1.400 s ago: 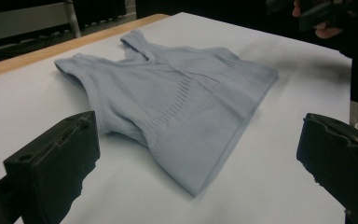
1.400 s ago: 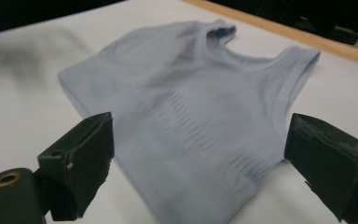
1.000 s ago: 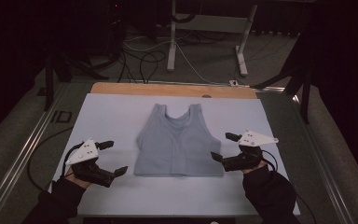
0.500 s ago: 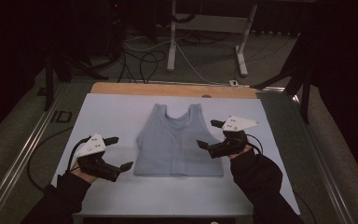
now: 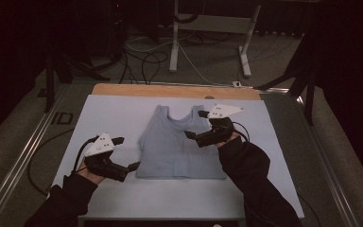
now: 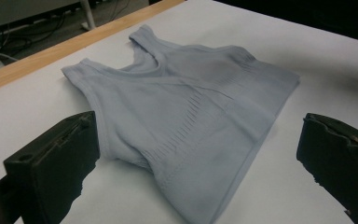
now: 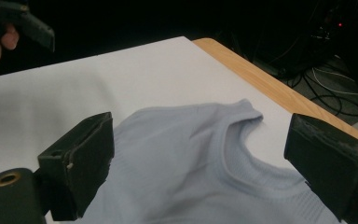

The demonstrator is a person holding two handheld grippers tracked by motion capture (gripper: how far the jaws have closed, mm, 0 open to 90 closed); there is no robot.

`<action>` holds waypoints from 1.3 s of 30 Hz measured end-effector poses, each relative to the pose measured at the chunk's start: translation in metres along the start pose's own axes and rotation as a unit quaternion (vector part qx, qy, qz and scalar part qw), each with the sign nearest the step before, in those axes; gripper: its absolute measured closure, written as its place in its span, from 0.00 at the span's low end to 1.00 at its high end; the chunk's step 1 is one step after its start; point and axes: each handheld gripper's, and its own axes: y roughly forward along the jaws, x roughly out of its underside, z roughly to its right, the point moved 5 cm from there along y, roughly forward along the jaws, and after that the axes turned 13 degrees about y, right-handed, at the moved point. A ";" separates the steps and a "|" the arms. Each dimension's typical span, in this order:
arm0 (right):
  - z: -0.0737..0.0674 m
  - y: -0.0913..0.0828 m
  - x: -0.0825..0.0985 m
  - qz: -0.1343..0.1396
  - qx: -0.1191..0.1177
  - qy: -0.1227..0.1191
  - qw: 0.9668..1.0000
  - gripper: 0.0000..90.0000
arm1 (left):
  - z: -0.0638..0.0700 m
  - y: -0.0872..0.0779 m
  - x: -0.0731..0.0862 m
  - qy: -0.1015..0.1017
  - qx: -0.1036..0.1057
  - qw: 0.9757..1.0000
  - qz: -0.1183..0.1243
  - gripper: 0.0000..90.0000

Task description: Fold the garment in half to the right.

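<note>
Blue top (image 5: 179, 146) flat on table (image 5: 123, 113) | left claw (image 5: 125, 153) spread | right claw (image 5: 194, 125) spread

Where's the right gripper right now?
In the high view, the right gripper hovers open over the tank top's right shoulder area, toward the table's far side.

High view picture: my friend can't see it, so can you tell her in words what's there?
A light blue tank top lies flat on a white table. A person in dark sleeves holds two black grippers with open fingers: the left gripper sits beside the top's bottom corner, the right gripper over its upper right side.
</note>
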 end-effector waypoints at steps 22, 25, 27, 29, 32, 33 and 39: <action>0.007 0.061 -0.026 0.005 -0.015 0.007 1.000 0.09 | 0.013 0.039 0.003 -0.029 -0.014 0.999 -0.032 0.00; 0.007 0.069 -0.027 0.001 -0.009 0.005 1.000 0.09 | 0.014 0.046 0.007 -0.033 -0.014 0.999 -0.037 0.00; 0.008 0.072 -0.027 0.000 -0.010 0.003 1.000 0.09 | 0.016 0.050 0.010 -0.036 -0.010 0.998 -0.046 0.00; 0.008 0.082 -0.025 -0.008 -0.013 0.005 1.000 0.09 | 0.017 0.053 0.014 -0.040 -0.004 0.998 -0.056 0.00; 0.007 0.090 -0.021 -0.017 -0.014 0.004 1.000 0.09 | 0.018 0.057 0.021 -0.053 0.001 0.996 -0.069 0.00; 0.007 0.092 -0.020 -0.020 -0.015 0.005 1.000 0.09 | 0.017 0.057 0.022 -0.060 -0.001 0.996 -0.067 0.00; 0.006 0.103 -0.014 -0.027 -0.021 0.007 0.999 0.09 | 0.013 0.062 0.038 -0.082 -0.002 0.992 -0.092 0.01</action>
